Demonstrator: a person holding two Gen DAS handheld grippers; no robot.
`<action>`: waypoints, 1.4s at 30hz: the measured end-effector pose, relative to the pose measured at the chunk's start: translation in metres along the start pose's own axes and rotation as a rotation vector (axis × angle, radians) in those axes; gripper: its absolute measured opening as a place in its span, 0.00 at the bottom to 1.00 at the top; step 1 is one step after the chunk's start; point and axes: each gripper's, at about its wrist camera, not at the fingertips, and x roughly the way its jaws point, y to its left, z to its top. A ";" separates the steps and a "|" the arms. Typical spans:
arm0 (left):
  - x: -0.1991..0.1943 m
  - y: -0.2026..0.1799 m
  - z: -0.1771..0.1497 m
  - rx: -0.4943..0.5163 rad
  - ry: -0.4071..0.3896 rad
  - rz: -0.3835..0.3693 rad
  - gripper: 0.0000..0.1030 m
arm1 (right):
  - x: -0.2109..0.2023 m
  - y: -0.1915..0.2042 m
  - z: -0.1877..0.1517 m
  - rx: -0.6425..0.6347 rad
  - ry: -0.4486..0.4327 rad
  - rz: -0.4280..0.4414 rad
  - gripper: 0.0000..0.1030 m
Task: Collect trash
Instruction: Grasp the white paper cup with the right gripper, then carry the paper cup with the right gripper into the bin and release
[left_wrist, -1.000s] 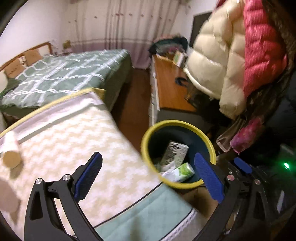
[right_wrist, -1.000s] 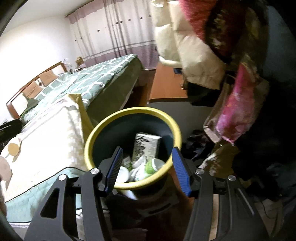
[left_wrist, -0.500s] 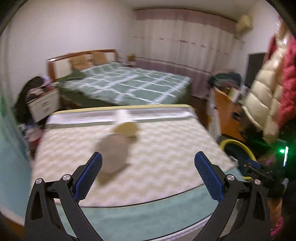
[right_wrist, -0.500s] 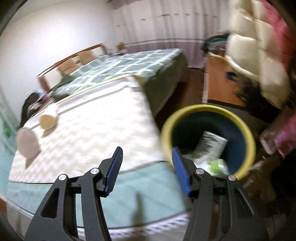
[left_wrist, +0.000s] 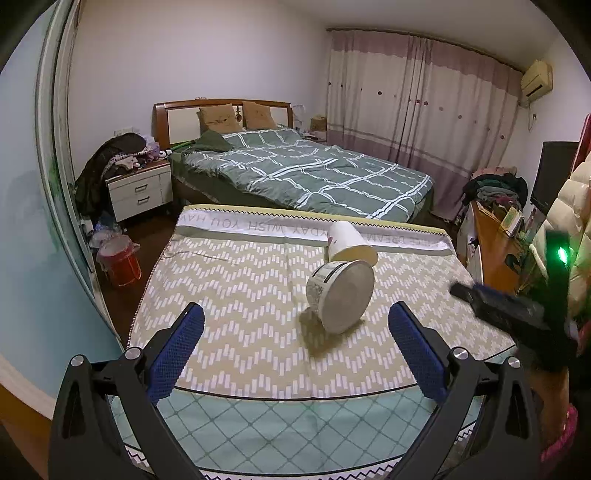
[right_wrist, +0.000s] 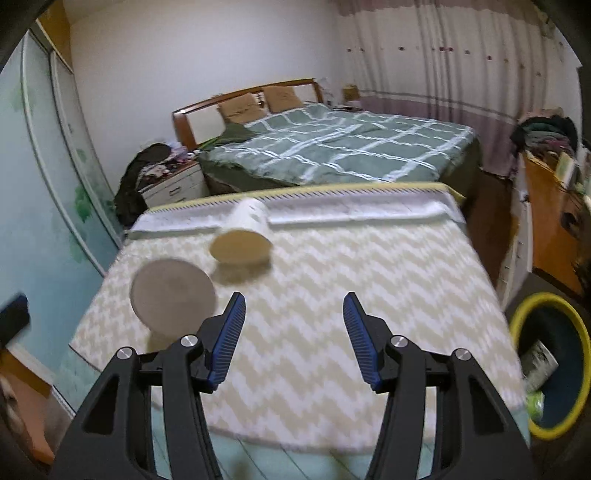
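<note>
on the chevron bedspread (left_wrist: 240, 295) both cups (left_wrist: 341, 293) lie sideways, mouths toward the cameras; each claw (left_wrist: 295, 345) released, empty.

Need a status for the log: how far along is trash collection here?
Partly done. The yellow-rimmed bin beside the table already holds a carton and other trash. Nothing is in hand: the left gripper and right gripper are both open and empty. Left: the round tub and the paper cup, both on their sides on the table cloth.
</note>
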 end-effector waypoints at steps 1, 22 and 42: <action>0.003 -0.003 0.000 0.000 0.004 -0.001 0.95 | 0.007 0.005 0.007 -0.002 0.006 0.018 0.51; 0.017 0.015 0.000 -0.013 0.000 0.066 0.95 | 0.167 0.047 0.092 -0.032 0.344 0.047 0.51; 0.022 0.029 -0.004 -0.043 0.028 0.142 0.95 | 0.195 0.047 0.093 -0.029 0.418 0.036 0.60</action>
